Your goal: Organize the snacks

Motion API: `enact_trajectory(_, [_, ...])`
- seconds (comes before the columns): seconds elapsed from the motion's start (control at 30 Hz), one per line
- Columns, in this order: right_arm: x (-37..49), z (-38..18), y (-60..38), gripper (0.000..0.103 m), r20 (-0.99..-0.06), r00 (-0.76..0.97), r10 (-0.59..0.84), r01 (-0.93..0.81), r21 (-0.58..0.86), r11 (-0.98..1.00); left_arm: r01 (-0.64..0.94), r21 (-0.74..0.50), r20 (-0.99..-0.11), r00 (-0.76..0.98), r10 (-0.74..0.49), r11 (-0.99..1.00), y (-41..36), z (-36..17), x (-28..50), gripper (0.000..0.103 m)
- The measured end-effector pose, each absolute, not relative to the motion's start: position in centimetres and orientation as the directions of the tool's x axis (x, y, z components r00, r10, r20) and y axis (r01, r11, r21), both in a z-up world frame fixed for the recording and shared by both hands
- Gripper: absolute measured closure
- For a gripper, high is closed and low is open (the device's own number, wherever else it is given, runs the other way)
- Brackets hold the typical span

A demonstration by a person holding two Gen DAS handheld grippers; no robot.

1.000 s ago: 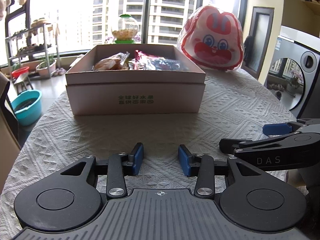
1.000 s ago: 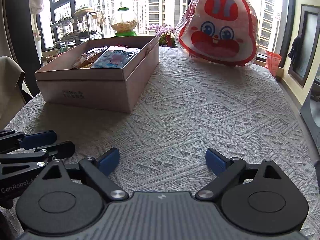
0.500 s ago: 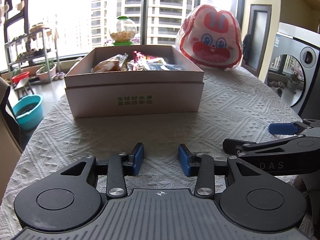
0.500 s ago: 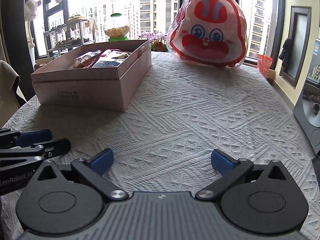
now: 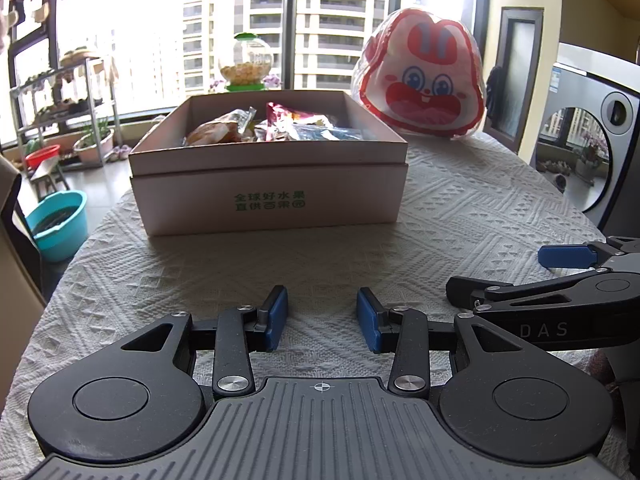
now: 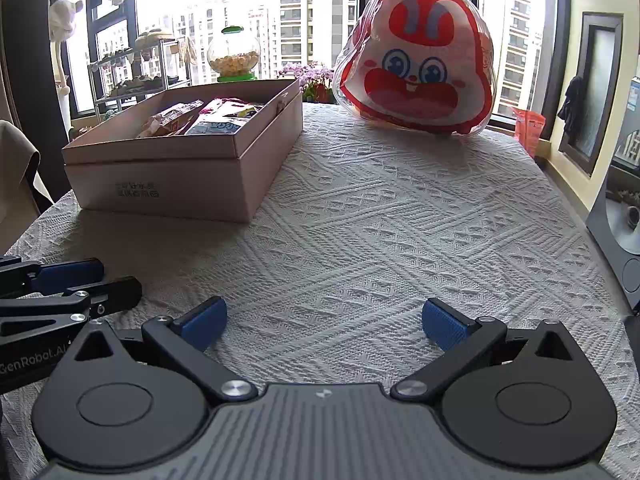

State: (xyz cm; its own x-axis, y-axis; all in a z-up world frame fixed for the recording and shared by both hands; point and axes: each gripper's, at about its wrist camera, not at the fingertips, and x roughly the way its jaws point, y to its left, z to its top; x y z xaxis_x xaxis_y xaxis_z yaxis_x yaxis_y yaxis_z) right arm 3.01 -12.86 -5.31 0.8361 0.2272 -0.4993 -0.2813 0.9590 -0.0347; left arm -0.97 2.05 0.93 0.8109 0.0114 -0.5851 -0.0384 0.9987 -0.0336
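- Here, the pink box [image 5: 268,196] on the worktop [image 6: 400,216] holds snack packets [image 5: 276,128].
- Right of the box stands a rabbit-face bag [image 6: 416,68].
- Left tool [image 5: 322,316] released; right tool [image 6: 324,320] just spread wide, both empty.

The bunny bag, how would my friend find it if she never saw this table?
Start at the table with the bumpy white cloth, then look to its far end by the big windows. To the right of the open cardboard box of snacks stands the bunny bag, apart from the box. It alone is puffy, shiny plastic with a red-and-white rabbit face, blue eyes and a wide-open mouth.
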Motion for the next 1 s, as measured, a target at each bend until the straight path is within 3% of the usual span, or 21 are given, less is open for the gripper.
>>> enact_trajectory(1.0, [3.01, -5.32, -12.86, 0.000, -0.499, 0.836, 0.227, -0.281, -0.035, 0.959, -0.028, -0.050, -0.585, 0.811, -0.007, 0.998, 2.29, 1.01, -1.04, 0.060])
